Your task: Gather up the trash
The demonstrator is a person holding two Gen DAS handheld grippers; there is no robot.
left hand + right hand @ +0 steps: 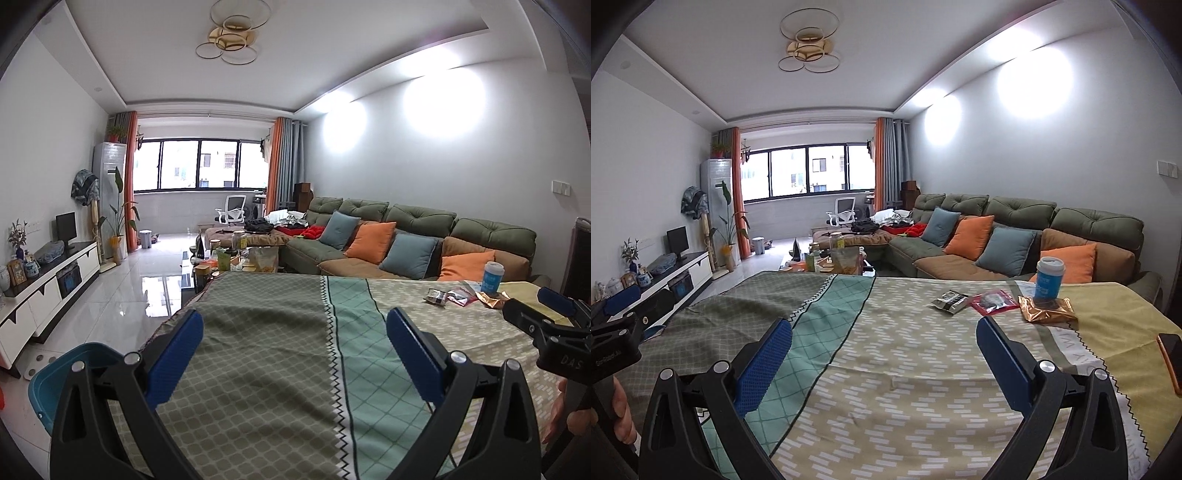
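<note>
Patchwork tablecloth [886, 332] carries 3 wrappers [991, 302] beside a cup [1049, 277]; left claw [294, 350] and right claw [884, 358] released, empty.

A: What filled the room beyond the desk?
B: A long green tufted sofa [1027, 218] carried orange and grey-blue square cushions [967, 237].
A: And by the window?
B: A white mesh office chair [232, 212] stood between orange curtains [130, 184]; a black monitor [66, 228] sat on the white low cabinet [48, 288].
A: Overhead?
B: A gold ring ceiling lamp [809, 44].
</note>
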